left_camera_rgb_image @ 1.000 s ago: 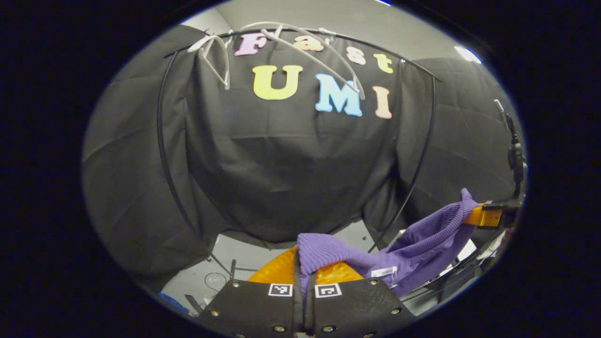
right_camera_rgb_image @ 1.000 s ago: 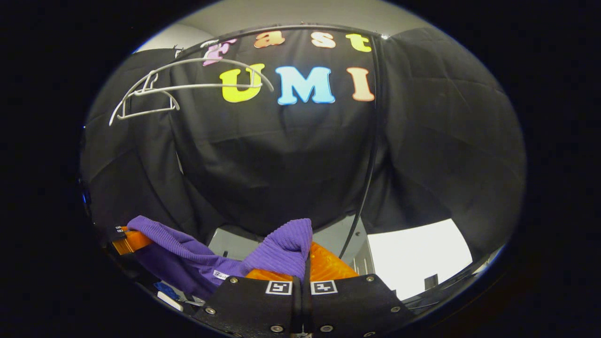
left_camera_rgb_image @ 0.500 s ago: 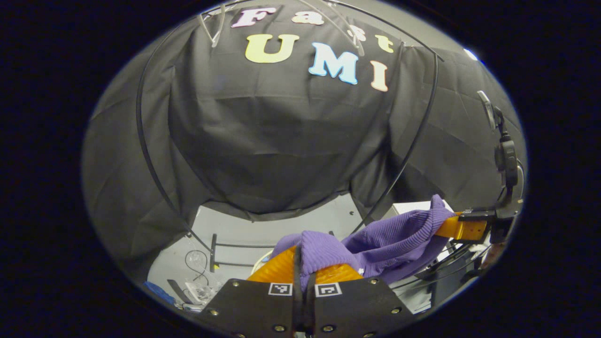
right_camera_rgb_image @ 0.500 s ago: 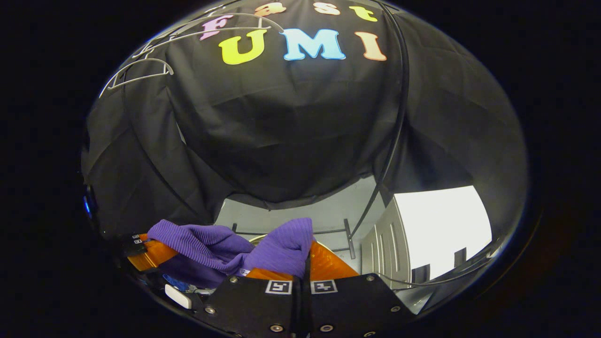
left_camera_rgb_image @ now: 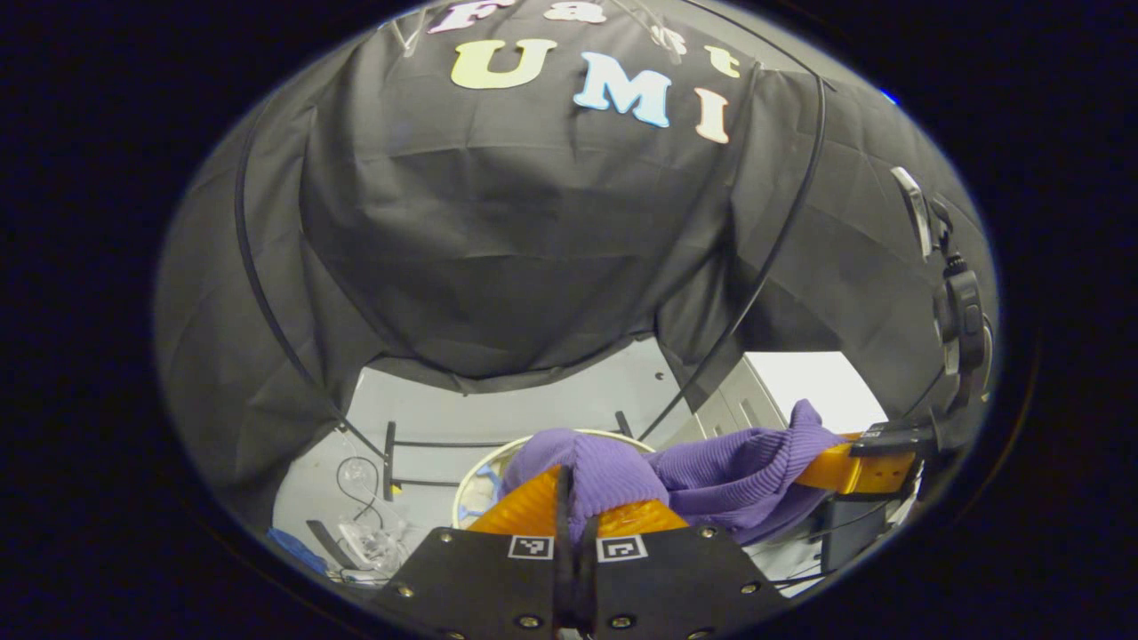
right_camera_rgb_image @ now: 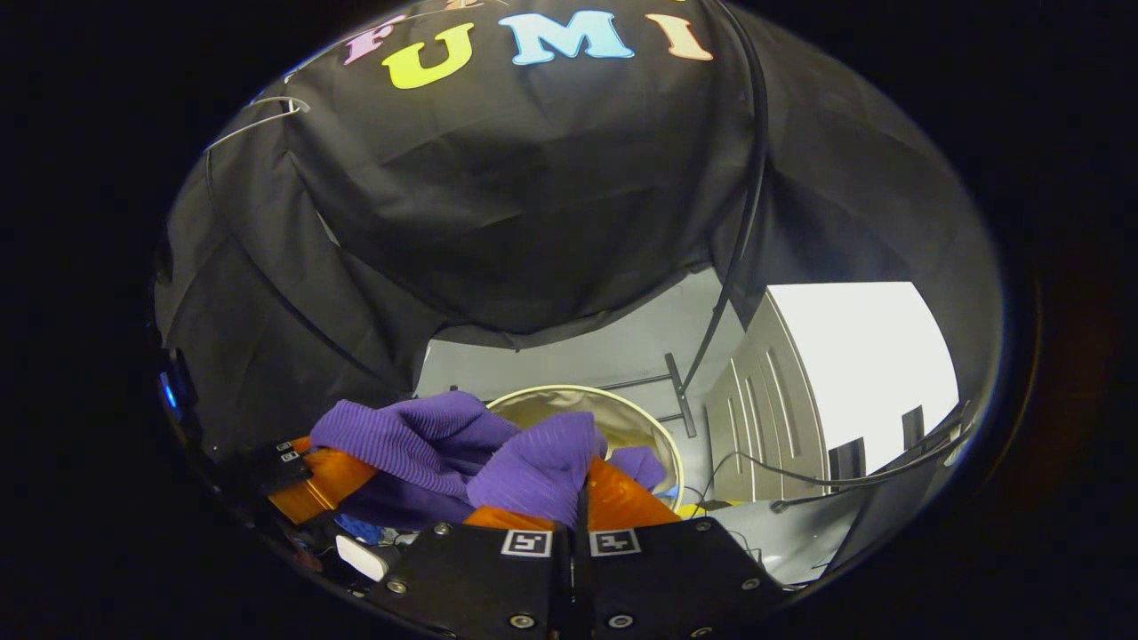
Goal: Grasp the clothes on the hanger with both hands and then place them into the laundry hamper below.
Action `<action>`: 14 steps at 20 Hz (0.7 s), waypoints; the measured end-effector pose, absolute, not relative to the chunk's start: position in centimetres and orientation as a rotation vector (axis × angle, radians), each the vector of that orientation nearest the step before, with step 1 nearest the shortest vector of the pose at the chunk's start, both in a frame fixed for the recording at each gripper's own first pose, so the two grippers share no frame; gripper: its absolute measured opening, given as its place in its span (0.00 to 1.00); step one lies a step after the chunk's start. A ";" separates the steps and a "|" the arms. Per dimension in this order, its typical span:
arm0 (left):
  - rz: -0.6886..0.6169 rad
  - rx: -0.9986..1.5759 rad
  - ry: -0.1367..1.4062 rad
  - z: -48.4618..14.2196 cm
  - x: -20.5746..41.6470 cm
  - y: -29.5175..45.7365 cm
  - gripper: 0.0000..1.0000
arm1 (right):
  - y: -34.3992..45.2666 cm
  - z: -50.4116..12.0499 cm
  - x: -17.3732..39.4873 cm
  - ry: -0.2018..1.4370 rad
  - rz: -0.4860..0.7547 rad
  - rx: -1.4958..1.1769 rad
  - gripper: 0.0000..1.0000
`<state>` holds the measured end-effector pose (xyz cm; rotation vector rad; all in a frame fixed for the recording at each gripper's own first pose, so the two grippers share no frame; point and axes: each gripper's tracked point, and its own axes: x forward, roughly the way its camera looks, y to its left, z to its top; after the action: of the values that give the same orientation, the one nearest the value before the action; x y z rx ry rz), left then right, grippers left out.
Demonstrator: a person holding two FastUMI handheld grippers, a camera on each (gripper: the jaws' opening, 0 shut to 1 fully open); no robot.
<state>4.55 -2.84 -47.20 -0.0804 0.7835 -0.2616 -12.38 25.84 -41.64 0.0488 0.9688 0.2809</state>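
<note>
Both jaws pinched the purple sweater above the hamper; uneven release might have draped it over the rim.

Dim booth, blown-out white glare at right, fisheye-warped edges.

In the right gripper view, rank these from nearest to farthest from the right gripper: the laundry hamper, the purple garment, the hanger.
1. The purple garment, pinched between the right gripper fingers at bottom centre.
2. The laundry hamper, its round rim just beyond and below the garment.
3. The hanger, far up at upper left against the booth wall.
</note>
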 end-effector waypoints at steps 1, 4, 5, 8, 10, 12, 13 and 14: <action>-0.266 -0.080 0.785 -47.2 4.3 -3.2 0.03 | 25.9 -41.6 -12.4 0.969 0.283 0.045 0.01; -0.282 -0.077 0.790 -47.3 4.1 -3.9 0.03 | 25.2 -41.5 -12.4 0.972 0.279 0.044 0.01; -0.283 -0.075 0.792 -47.2 3.8 -3.9 0.03 | 25.0 -41.6 -12.6 0.976 0.276 0.048 0.02; -0.275 -0.077 0.805 -47.5 3.6 -3.4 0.03 | 24.5 -41.8 -13.0 0.984 0.274 0.053 0.02; -0.259 -0.081 0.818 -47.9 3.2 -2.9 0.02 | 24.4 -42.0 -13.4 0.992 0.275 0.056 0.02; -0.246 -0.087 0.829 -48.2 2.7 -2.7 0.03 | 24.3 -42.2 -13.5 1.000 0.271 0.057 0.03; -0.240 -0.085 0.830 -48.3 2.4 -2.6 0.03 | 24.4 -42.1 -13.6 1.004 0.270 0.057 0.03; -0.227 -0.075 0.826 -48.2 2.3 -2.2 0.03 | 24.4 -42.1 -13.7 1.006 0.268 0.057 0.03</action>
<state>2.33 -2.17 -48.19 -0.0750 0.8264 -0.2269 -13.67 24.42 -42.06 0.0566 1.0063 0.2676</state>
